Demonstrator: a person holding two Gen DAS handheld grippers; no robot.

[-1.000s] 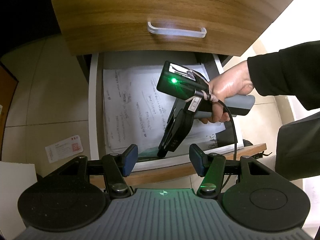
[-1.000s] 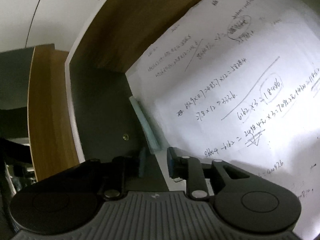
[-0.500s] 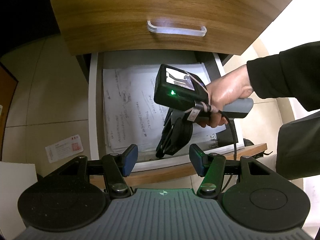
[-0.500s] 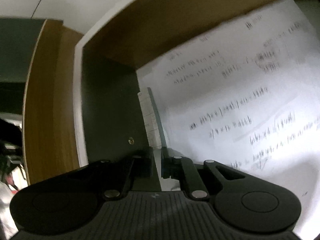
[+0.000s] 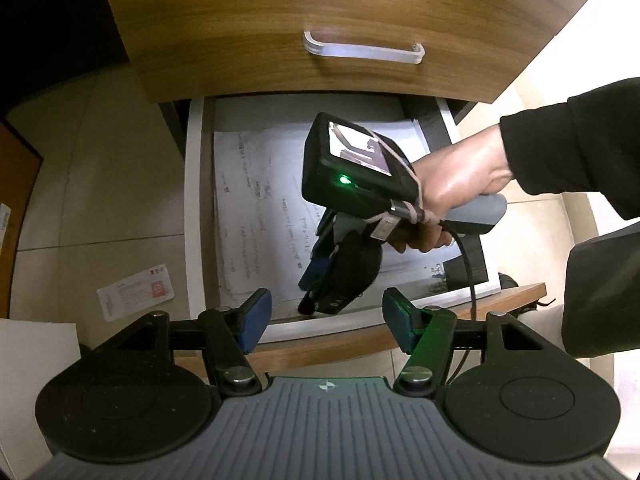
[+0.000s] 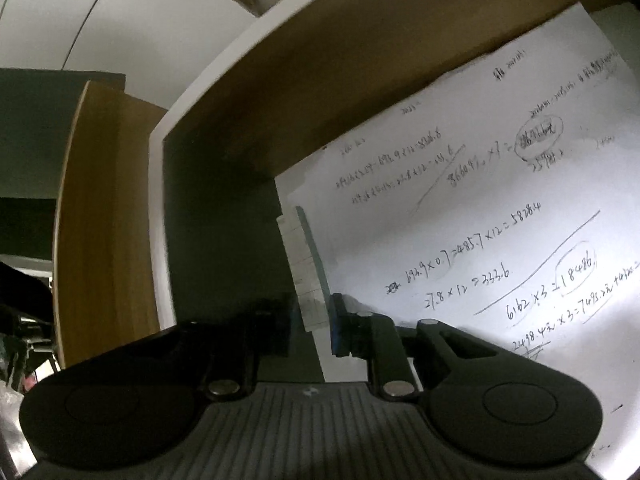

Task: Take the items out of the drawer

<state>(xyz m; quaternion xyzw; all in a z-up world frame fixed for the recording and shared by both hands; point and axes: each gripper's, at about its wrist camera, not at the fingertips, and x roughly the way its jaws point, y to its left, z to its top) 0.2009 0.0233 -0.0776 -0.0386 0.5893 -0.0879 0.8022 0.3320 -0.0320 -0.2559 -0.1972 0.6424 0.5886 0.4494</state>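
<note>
Looking from left to right, one small card [image 5: 135, 292] with red print lies on the floor tiles on the far left, well apart from the open drawer [image 5: 194, 216]. In the near left, the left gripper [image 5: 326, 318] hangs above the drawer's front edge with its two blue pads wide apart and nothing between them. Inside the drawer lies a pile of white papers [image 5: 260, 216] covered in pen sums; I cannot count the sheets, but there is more than one. To the right, one bare hand [image 5: 456, 188] pushes the right gripper [image 6: 312, 322] down into the near part of the drawer. Its pads are pinched narrow on one thin pack of white slips [image 6: 302, 264] that stands on edge, just beside the dark drawer wall and touching the left edge of the top paper. I think the pack could slide out, because only its near end sits between the pads. A quick lift could also bump it on the drawer rim, or drag the top paper along. Above everything is one shut drawer with one clear handle [image 5: 362, 50].
</note>
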